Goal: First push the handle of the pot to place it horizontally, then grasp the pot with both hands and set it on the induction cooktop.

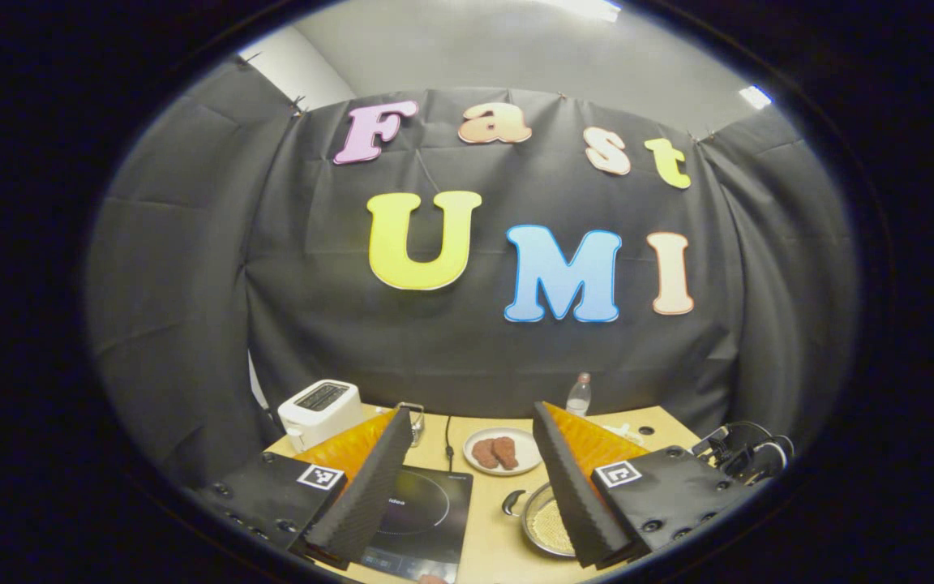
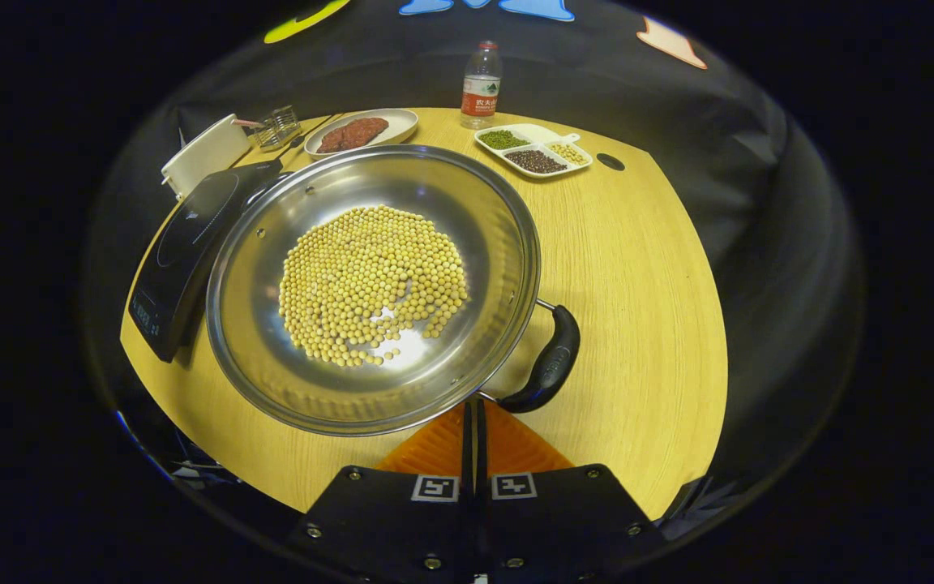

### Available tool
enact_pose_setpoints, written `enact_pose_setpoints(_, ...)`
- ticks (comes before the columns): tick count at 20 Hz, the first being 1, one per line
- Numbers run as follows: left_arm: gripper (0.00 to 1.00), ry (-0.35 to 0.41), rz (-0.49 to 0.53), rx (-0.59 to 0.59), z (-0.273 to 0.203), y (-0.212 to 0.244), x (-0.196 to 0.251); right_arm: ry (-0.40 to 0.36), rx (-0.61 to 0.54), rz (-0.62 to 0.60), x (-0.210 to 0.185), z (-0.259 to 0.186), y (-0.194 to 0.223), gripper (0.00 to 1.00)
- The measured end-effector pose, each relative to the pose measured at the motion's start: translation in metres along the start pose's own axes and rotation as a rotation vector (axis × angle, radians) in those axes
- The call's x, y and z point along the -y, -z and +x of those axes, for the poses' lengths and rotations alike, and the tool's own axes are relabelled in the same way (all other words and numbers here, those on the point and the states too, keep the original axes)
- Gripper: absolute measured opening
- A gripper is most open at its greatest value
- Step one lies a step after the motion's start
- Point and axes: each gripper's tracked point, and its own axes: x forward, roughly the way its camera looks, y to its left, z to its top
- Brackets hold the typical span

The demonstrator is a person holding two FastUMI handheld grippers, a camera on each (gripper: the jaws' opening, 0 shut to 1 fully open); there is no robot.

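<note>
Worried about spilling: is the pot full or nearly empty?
Nearly empty: the pot holds one thin layer of beans, with bare steel around.

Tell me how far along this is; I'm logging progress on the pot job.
Nothing looks finished: the pot sits on the table beside the induction cooktop, not on it. In hand: the right gripper, jaws shut, is at the rim next to the handle, apparently for the push. Still to do: the two-handed grasp and lift; the left gripper hangs open above the table.
</note>
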Motion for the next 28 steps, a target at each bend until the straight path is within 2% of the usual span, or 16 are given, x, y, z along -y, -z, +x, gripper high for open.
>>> enact_pose_setpoints(6,0.95,0.014,0.010,-0.007,0.000,0.001,0.007,0.025,0.019,-0.110,0.023,0.011,-0.016,0.01)
enact_pose_setpoints(9,0.99,0.020,0.015,-0.011,0.002,0.002,0.010,0.040,0.022,-0.136,0.032,0.017,-0.023,0.01)
enact_pose_setpoints(11,0.95,0.021,0.015,-0.003,0.003,-0.002,0.013,0.047,0.022,-0.142,0.037,0.019,-0.027,0.01)
enact_pose_setpoints(15,0.99,0.024,0.032,0.001,0.003,-0.003,0.017,0.049,0.014,-0.110,0.044,0.025,-0.031,0.00)
enact_pose_setpoints(17,0.95,0.027,0.033,-0.005,0.005,-0.001,0.020,0.034,0.025,-0.073,0.047,0.028,-0.036,0.01)
enact_pose_setpoints(21,0.95,0.033,0.029,-0.014,0.008,0.004,0.025,0.043,0.041,-0.039,0.057,0.031,-0.043,0.01)
enact_pose_setpoints(28,0.95,0.054,0.031,-0.040,0.018,0.015,0.038,0.054,0.097,-0.043,0.070,0.018,-0.049,0.01)
